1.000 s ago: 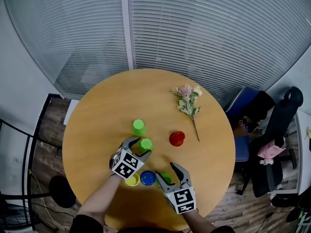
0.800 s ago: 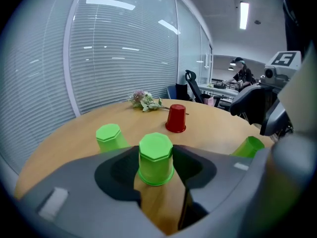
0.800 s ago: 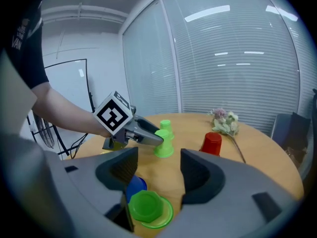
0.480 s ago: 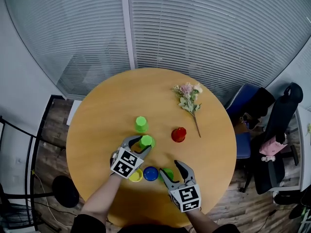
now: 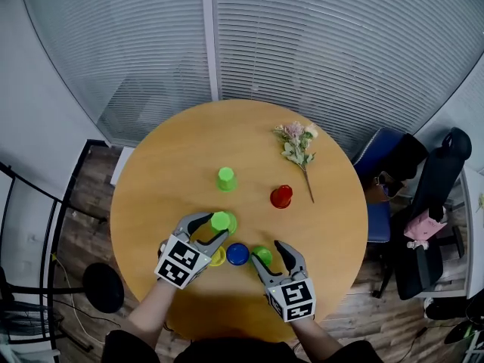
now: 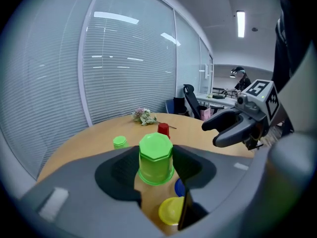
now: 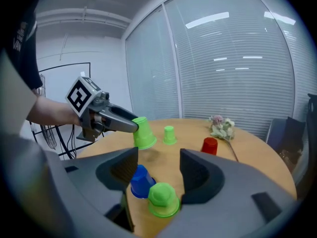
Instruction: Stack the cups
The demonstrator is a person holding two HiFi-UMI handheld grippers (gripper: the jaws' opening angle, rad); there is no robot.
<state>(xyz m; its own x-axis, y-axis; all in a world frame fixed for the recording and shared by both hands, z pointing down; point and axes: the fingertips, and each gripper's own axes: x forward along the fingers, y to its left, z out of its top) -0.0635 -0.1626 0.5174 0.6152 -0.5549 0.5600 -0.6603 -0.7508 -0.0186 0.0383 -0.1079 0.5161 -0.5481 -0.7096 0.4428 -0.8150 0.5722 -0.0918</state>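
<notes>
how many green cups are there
3. The held green cup is in the left gripper; the far green cup stands alone farther out; the near green cup sits between the right gripper's jaws, beside the blue cup. None seem hidden.

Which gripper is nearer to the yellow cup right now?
Left. The left gripper, jaws just closed on a green cup, hangs over the yellow cup; the right gripper is farther off, past the blue cup.
</notes>
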